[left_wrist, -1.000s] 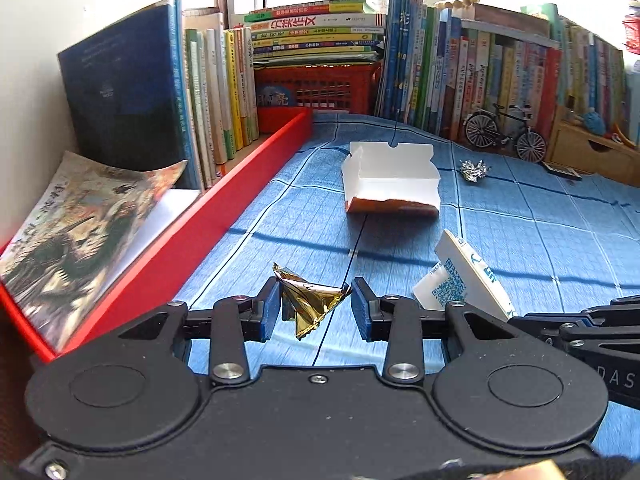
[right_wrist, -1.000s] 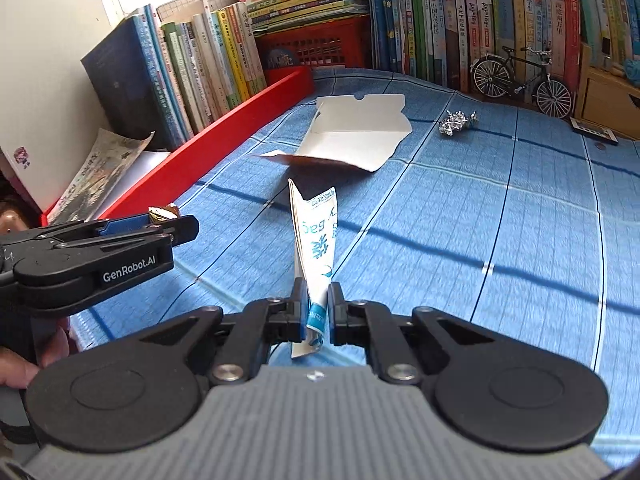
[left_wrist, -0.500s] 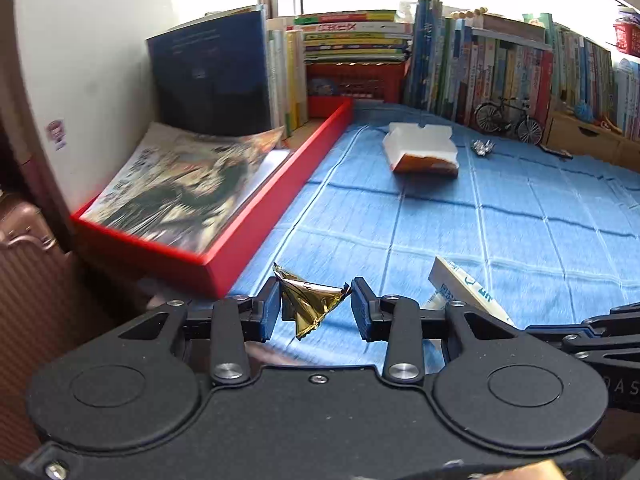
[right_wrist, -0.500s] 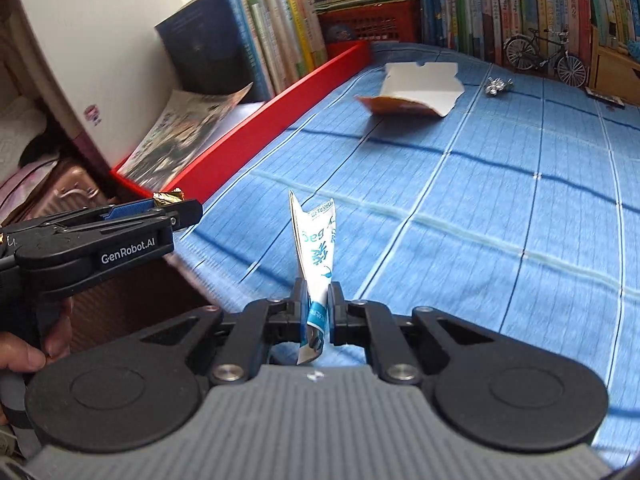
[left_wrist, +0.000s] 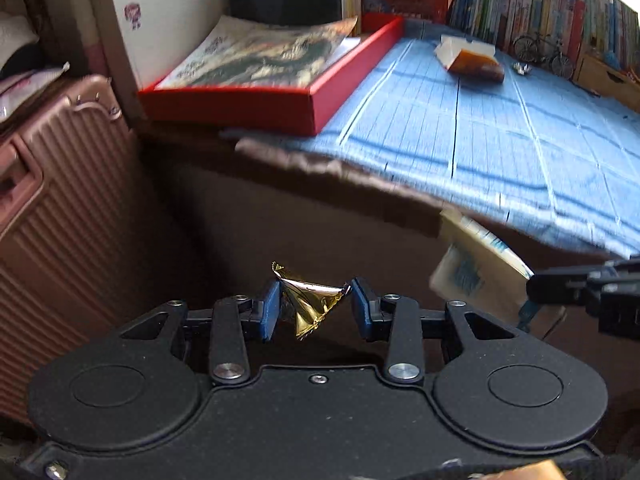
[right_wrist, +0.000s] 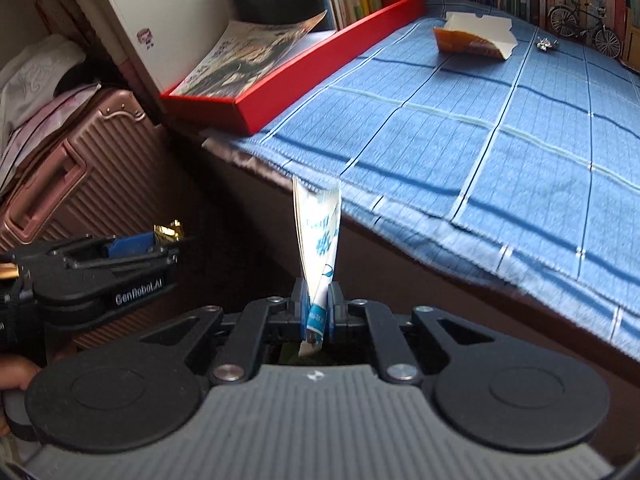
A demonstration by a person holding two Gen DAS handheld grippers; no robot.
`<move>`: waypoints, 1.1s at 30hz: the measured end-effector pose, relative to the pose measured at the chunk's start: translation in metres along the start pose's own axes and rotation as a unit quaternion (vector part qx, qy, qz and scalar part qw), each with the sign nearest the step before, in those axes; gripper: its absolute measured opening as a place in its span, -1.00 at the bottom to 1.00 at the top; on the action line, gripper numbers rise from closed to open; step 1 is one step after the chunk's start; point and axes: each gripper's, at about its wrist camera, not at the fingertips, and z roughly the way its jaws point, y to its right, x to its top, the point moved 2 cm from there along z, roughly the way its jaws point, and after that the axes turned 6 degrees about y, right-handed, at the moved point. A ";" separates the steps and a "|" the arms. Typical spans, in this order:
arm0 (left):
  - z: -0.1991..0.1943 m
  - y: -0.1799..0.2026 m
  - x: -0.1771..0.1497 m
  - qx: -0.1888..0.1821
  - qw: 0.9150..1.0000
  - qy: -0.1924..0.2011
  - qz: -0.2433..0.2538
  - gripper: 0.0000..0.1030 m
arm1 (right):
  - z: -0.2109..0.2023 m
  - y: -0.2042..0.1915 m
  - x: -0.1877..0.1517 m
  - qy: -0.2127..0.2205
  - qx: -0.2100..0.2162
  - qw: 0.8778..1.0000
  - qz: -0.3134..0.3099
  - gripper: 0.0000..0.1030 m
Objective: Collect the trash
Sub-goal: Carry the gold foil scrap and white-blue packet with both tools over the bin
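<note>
A crumpled gold foil wrapper (left_wrist: 310, 304) sits between the blue pads of my left gripper (left_wrist: 314, 306), which is shut on it; the same wrapper (right_wrist: 168, 230) pokes out at the left of the right wrist view. My right gripper (right_wrist: 318, 312) is shut on a white and blue paper packet (right_wrist: 318, 236) that stands upright; that packet (left_wrist: 472, 260) also shows at the right of the left wrist view. Both grippers hang in front of and below the table edge. An open white and orange carton (right_wrist: 474, 36) and a small silver foil ball (right_wrist: 547, 43) lie far back on the blue cloth (right_wrist: 500, 128).
A pink ribbed suitcase (left_wrist: 60, 200) stands at the left beside the table. A red tray (left_wrist: 248, 104) with a magazine lies on the table's left corner. Books, a red basket and a model bicycle (right_wrist: 584, 24) line the back. A hand (right_wrist: 16, 372) grips the left tool.
Both grippers have pulled back off the table and dropped below its front edge, each still holding its trash. The suitcase and the table's dark front have come into view.
</note>
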 end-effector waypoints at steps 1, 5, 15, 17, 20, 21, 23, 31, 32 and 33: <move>0.001 -0.001 -0.007 0.001 1.000 -0.004 0.003 -0.30 | 0.002 -0.002 -0.003 -0.002 0.000 1.000 0.000 -0.74; 0.010 -0.005 -0.030 0.000 1.000 -0.024 0.008 -0.30 | 0.012 -0.009 -0.012 -0.011 -0.003 1.000 -0.002 -0.74; 0.043 -0.010 -0.088 -0.018 0.997 -0.074 0.006 -0.30 | 0.058 -0.015 -0.055 -0.058 -0.008 0.998 0.016 -0.75; 0.054 -0.011 -0.102 -0.023 0.996 -0.085 0.004 -0.30 | 0.068 -0.014 -0.064 -0.067 -0.005 0.997 0.022 -0.74; 0.074 -0.012 -0.120 -0.024 0.994 -0.107 0.004 -0.30 | 0.088 -0.013 -0.080 -0.082 -0.001 0.996 0.032 -0.74; 0.080 -0.013 -0.125 -0.024 0.993 -0.116 0.003 -0.30 | 0.094 -0.012 -0.085 -0.087 -0.002 0.996 0.036 -0.74; 0.089 -0.016 -0.134 -0.023 0.991 -0.130 -0.002 -0.30 | 0.107 -0.011 -0.093 -0.098 -0.007 0.994 0.041 -0.74; 0.101 -0.019 -0.148 -0.023 0.988 -0.151 -0.005 -0.13 | 0.127 -0.017 -0.103 -0.117 -0.013 0.992 0.041 -0.72; 0.104 -0.019 -0.148 -0.024 0.988 -0.152 -0.004 -0.11 | 0.129 -0.017 -0.104 -0.120 -0.014 0.992 0.041 -0.72; 0.104 -0.019 -0.149 -0.024 0.988 -0.154 -0.004 -0.11 | 0.130 -0.017 -0.106 -0.121 -0.015 0.992 0.041 -0.70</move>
